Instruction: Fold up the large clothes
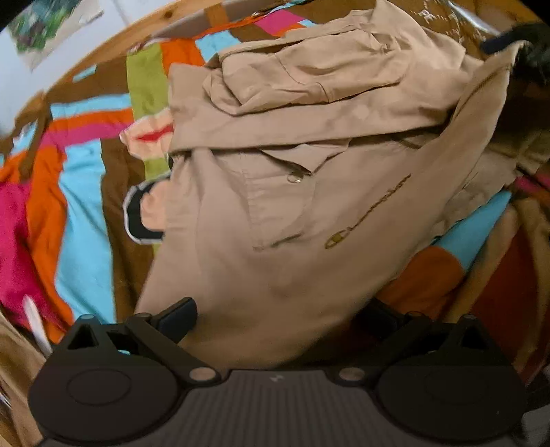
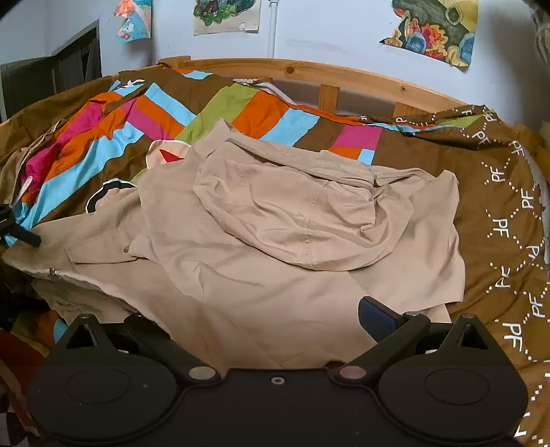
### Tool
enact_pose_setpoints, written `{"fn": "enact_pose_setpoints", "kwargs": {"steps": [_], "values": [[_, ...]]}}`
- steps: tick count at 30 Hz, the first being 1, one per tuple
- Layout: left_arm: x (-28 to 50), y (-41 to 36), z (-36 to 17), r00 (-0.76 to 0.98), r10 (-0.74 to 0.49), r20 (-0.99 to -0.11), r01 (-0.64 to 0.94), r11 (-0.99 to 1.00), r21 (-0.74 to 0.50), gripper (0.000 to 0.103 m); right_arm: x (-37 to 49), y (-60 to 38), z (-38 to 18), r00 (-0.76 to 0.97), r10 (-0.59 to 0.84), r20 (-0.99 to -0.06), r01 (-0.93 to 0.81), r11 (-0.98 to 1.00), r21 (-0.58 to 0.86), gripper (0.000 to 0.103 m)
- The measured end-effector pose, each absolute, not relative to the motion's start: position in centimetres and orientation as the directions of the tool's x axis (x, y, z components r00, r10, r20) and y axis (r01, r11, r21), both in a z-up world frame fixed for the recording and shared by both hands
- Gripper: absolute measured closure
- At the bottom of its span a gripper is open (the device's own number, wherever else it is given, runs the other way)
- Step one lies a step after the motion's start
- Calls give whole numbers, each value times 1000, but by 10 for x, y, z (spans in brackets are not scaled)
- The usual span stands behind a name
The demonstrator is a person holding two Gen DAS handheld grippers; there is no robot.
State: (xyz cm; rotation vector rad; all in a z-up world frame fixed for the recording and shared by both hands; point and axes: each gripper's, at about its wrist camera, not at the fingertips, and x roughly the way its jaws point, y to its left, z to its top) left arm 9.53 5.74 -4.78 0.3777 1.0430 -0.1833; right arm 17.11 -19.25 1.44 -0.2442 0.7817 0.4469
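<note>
- Closest in, left wrist view: the left gripper has its 2 fingers spread wide, and the hem end of the beige hooded jacket lies between them. The left finger pad sits at the cloth's edge; the right one is half buried under fabric, so I can't say it's pinching anything. Looks released to me.
- Same deal on the right wrist view: the right gripper is splayed open with the jacket draped between the fingers. Only the right pad shows clearly, the left finger is under the cloth.
- The jacket itself is lying rumpled on the patchwork bedspread, roughly mid-bed. Not folded flat at all, lots of creases.
- Its hood is flopped over on top of the body, seam showing down the middle.
- In the left view you can see a chest pocket and some embroidered script on the front.
- A zipper edge runs along the jacket's left side in the right view, by a dark object at the frame edge that I can't identify.
- A pale cartoon patch on the spread peeks out beside the jacket.
- Further back: brown fabric with "PF" lettering on the right.
- Then the wooden bed frame, and 3 drawings stuck on the blue wall.
</note>
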Motion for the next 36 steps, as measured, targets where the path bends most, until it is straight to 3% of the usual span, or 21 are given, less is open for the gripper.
{"fn": "enact_pose_setpoints", "kwargs": {"steps": [3, 7, 8, 13, 21, 24, 26, 28, 29, 31, 33, 35, 36], "values": [[92, 52, -37, 547, 37, -837, 351, 897, 269, 22, 165, -198, 15, 616, 306, -726, -474, 880, -32, 3], [87, 44, -19, 612, -18, -790, 413, 859, 301, 79, 146, -209, 17, 597, 325, -734, -537, 841, -65, 2], [88, 43, -15, 626, -33, -779, 419, 857, 301, 86, 139, -213, 18, 587, 329, -740, -565, 821, -83, 2], [110, 49, 8, 659, -69, -749, 376, 893, 249, 89, 101, -231, 26, 566, 313, -763, -683, 696, -222, 2], [133, 47, 30, 682, -88, -726, 365, 901, 233, 89, 53, -244, -5, 583, 114, -804, -767, 405, -498, 6], [134, 48, 31, 686, -82, -723, 353, 906, 233, 89, 51, -247, -23, 640, 44, -767, -719, 385, -579, 21], [128, 49, 28, 684, -71, -726, 357, 900, 248, 87, 55, -252, -29, 671, 14, -742, -673, 431, -601, 51], [116, 51, 19, 676, -46, -736, 378, 879, 292, 83, 57, -260, -25, 676, 30, -737, -647, 504, -573, 65], [109, 52, 13, 667, -35, -744, 396, 863, 314, 79, 56, -263, -22, 677, 44, -734, -634, 542, -552, 72], [95, 56, -2, 633, -2, -774, 429, 833, 348, 76, 54, -269, -16, 666, 58, -743, -622, 592, -512, 73], [84, 57, -16, 605, 43, -795, 441, 813, 379, 87, 53, -274, -16, 651, 62, -757, -610, 636, -472, 78], [76, 56, -22, 599, 52, -799, 438, 815, 381, 99, 54, -276, -17, 651, 69, -756, -588, 676, -444, 97], [73, 55, -20, 612, 52, -789, 419, 825, 380, 100, 55, -275, -16, 653, 72, -753, -570, 702, -427, 98]]}}
